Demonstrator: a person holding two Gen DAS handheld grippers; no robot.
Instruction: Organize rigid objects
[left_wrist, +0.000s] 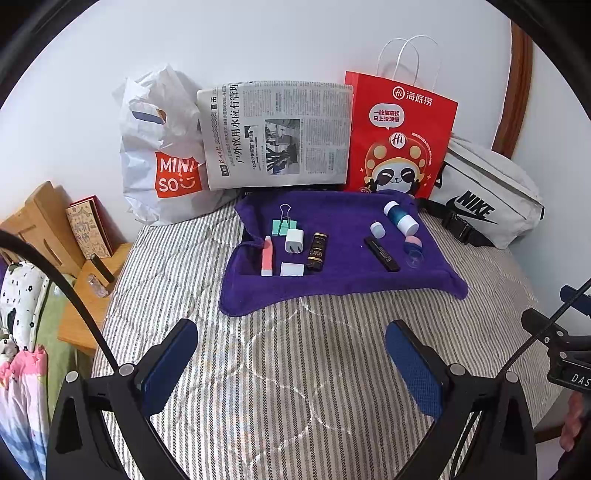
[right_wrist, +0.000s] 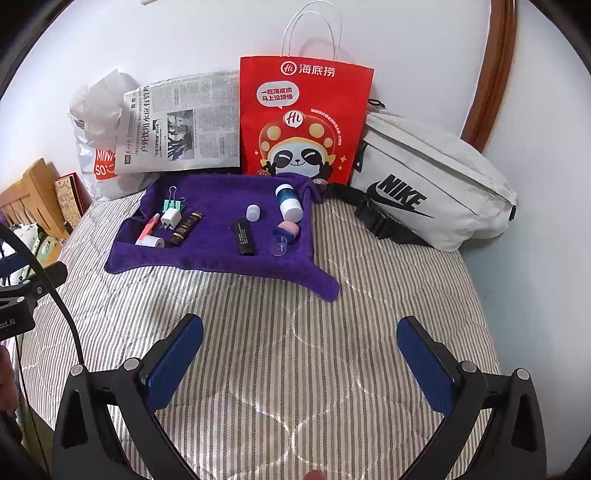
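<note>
A purple towel (left_wrist: 343, 280) (right_wrist: 207, 262) lies on the striped bed with small items on it. On its left are a green binder clip (left_wrist: 283, 225) (right_wrist: 173, 204), a white charger plug (left_wrist: 294, 240) (right_wrist: 170, 218), a pink-and-white tube (left_wrist: 267, 256) (right_wrist: 148, 229), a white block (left_wrist: 291, 269) and a dark brown tube (left_wrist: 317, 251) (right_wrist: 186, 228). On its right are a black stick (left_wrist: 382, 253) (right_wrist: 244, 236), a small white cap (left_wrist: 377, 229) (right_wrist: 253, 212), a blue-and-white bottle (left_wrist: 400, 218) (right_wrist: 289, 203) and a pink-topped blue piece (left_wrist: 413, 246) (right_wrist: 286, 232). My left gripper (left_wrist: 291, 363) and my right gripper (right_wrist: 301, 360) hover open over the bed, well short of the towel.
Against the wall stand a white Miniso bag (left_wrist: 162, 155), a newspaper (left_wrist: 277, 133) (right_wrist: 181, 125), a red paper bag (left_wrist: 399, 136) (right_wrist: 303, 118) and a white Nike waist bag (left_wrist: 487, 195) (right_wrist: 432, 184). A wooden bedside stand (left_wrist: 48, 229) is at the left.
</note>
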